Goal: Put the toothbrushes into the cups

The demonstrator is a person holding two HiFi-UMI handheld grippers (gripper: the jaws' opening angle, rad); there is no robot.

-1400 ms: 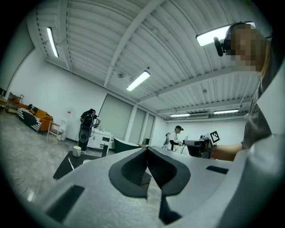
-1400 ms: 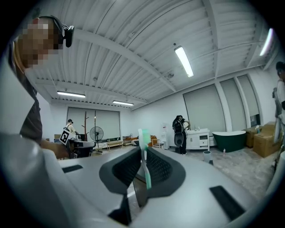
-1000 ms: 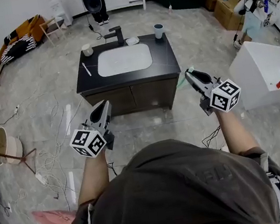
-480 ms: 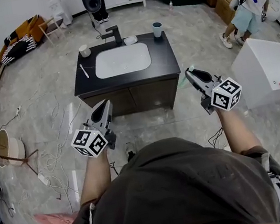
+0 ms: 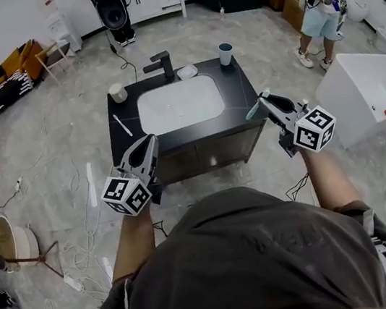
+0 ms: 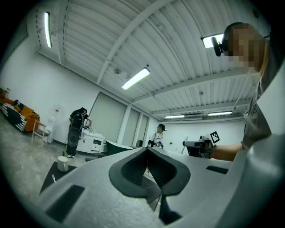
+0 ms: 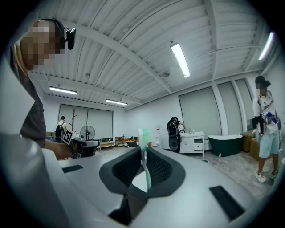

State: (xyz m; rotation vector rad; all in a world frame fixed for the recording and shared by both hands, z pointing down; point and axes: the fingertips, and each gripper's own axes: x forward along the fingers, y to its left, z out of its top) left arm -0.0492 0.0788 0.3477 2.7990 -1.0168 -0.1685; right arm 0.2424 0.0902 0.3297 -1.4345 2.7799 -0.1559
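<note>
As I stand before the black surface (image 5: 120, 136), its white basin (image 5: 181, 104) fills the middle and a dark tap (image 5: 161, 64) rises behind it; my left tongs (image 5: 150, 142) hang level by the near left edge, closed on nothing, their pads meeting in the left gripper view; my right tongs (image 5: 265, 100) sit just off the near right corner, clamped on the green toothbrush (image 5: 255, 108), whose handle stands upright between the pads in the right gripper view with its head poking above them; a white cup (image 5: 118, 92) stands at the back left corner of the surface and a dark blue cup (image 5: 225, 54) at the back right corner, well apart from each other; a white toothbrush (image 5: 123, 125) lies flat on the surface just left of the basin, in front of the white cup
</note>
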